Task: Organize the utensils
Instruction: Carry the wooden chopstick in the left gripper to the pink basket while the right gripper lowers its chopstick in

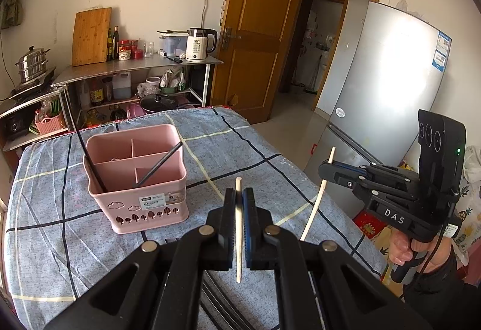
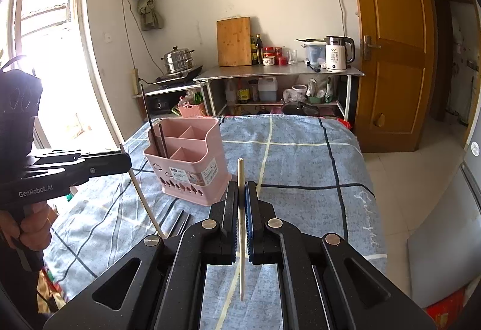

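Note:
A pink divided basket (image 1: pixel 135 179) (image 2: pixel 186 161) stands on the blue checked tablecloth (image 1: pixel 240 137), with two dark chopsticks (image 1: pixel 157 167) (image 2: pixel 154 131) leaning inside it. My left gripper (image 1: pixel 239 194) (image 2: pixel 126 161) is shut on a pale wooden chopstick (image 1: pixel 239 239) (image 2: pixel 145 203), which stands nearly upright between the pads. My right gripper (image 2: pixel 240 187) (image 1: pixel 326 169) is shut on a second pale chopstick (image 2: pixel 241 245) (image 1: pixel 317 203). Both grippers hang above the cloth on the near side of the basket, the right one off to the basket's right. More dark chopsticks (image 2: pixel 180 221) lie flat on the cloth near me.
Behind the table is a steel shelf (image 1: pixel 135 66) with a kettle (image 1: pixel 198 44), a cutting board (image 1: pixel 91 36), bottles and jars, and a steamer pot (image 1: pixel 31 63) to its left. A silver fridge (image 1: pixel 390 83) stands to the right, beside an open wooden door (image 1: pixel 258 29).

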Motion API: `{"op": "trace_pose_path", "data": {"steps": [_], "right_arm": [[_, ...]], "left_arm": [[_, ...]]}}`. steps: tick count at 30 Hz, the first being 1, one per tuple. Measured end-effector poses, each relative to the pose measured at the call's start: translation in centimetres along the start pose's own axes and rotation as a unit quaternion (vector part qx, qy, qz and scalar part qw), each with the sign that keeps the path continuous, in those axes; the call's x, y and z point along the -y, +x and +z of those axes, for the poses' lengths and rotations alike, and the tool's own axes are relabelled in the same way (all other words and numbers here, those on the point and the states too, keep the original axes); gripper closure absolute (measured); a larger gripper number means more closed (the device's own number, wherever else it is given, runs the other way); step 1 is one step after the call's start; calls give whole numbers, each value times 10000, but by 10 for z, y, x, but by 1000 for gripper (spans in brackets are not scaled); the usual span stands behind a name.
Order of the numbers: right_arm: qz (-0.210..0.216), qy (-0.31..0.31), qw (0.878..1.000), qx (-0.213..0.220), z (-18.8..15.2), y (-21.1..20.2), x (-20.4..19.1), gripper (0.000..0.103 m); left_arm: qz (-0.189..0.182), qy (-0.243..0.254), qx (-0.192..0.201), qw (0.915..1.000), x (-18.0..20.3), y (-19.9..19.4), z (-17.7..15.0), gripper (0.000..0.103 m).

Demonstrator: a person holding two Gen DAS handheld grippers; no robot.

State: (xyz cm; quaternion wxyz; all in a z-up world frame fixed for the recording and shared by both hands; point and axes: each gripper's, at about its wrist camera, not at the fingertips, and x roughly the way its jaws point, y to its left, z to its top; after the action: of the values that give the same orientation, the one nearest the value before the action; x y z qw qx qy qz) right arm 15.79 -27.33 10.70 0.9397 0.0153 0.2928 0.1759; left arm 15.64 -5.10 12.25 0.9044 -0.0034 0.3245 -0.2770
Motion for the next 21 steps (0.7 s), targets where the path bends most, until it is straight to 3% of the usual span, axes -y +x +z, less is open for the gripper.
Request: {"op": "trace_pose_path", "data": {"steps": [11,21], "right_arm": [[375,-83,9990,231,19,-2,-22,99],[835,-200,9951,500,65,18,-60,99]], "left_arm": [[422,-30,297,9987,-29,-37,18,98],[927,-185,477,9944,-71,-53,47,98]]}}
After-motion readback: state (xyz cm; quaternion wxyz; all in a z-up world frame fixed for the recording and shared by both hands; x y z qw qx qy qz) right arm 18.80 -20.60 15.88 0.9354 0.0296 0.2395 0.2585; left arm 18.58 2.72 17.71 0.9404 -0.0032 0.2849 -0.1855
